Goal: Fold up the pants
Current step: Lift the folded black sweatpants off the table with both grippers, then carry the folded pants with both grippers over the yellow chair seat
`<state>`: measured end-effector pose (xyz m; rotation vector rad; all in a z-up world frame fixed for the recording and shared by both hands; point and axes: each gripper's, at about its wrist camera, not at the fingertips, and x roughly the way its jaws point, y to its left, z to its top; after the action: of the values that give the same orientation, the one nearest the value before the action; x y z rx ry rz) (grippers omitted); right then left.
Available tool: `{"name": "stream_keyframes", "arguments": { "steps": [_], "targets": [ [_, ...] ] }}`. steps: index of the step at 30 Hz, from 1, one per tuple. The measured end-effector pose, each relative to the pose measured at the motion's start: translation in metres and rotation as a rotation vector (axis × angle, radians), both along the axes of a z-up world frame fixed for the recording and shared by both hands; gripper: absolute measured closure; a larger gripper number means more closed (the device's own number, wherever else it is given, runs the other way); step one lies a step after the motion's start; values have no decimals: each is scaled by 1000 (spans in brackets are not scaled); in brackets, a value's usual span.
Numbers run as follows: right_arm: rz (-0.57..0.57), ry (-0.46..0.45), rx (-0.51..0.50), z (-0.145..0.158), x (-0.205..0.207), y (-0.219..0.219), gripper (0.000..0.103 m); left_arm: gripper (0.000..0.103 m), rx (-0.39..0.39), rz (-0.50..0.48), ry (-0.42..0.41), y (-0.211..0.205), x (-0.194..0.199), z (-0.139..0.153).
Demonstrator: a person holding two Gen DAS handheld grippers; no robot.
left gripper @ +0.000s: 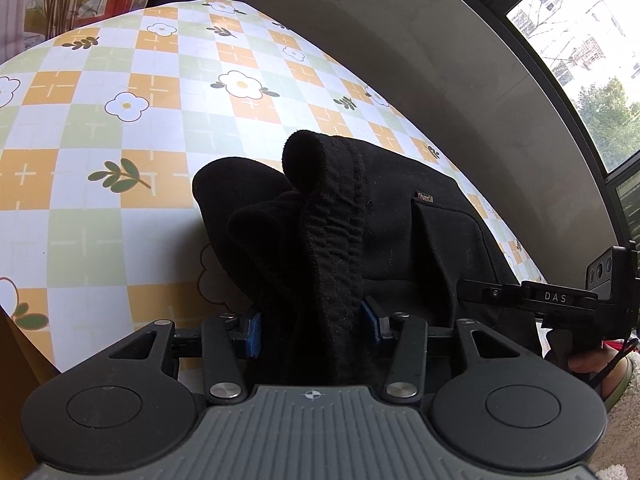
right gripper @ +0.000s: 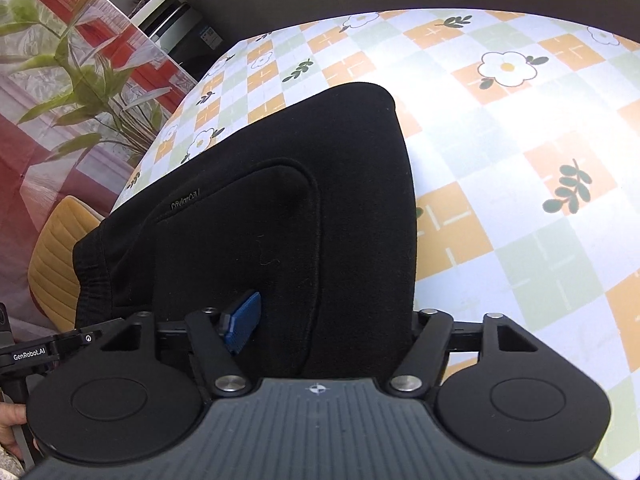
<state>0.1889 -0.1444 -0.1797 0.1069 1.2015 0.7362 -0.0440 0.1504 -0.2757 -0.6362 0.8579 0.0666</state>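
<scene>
Pants [left gripper: 400, 220], black and partly folded, lie on a table with a checked, flowered tablecloth [left gripper: 120, 128]. The left gripper [left gripper: 312, 332] clamps a bunched strip of waistband between its blue pads [left gripper: 252, 332]. The right gripper [right gripper: 320, 328] sits over the fabric beside a back pocket [right gripper: 240, 232]; only one of its pads shows, so I cannot tell whether it grips or has let go.
</scene>
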Motion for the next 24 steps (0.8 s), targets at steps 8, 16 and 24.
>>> {"name": "stream_keyframes", "arguments": {
  "steps": [8, 16, 24],
  "targets": [
    [-20, -117, -83, 24, -40, 39, 75, 56, 26, -49, -28, 25, -7, 6],
    [90, -174, -78, 38, -69, 101, 78, 56, 23, 27, -40, 66, -58, 14],
    [285, -199, -55, 39, -82, 192, 78, 57, 46, 197, -55, 115, -134, 26]
  ]
}}
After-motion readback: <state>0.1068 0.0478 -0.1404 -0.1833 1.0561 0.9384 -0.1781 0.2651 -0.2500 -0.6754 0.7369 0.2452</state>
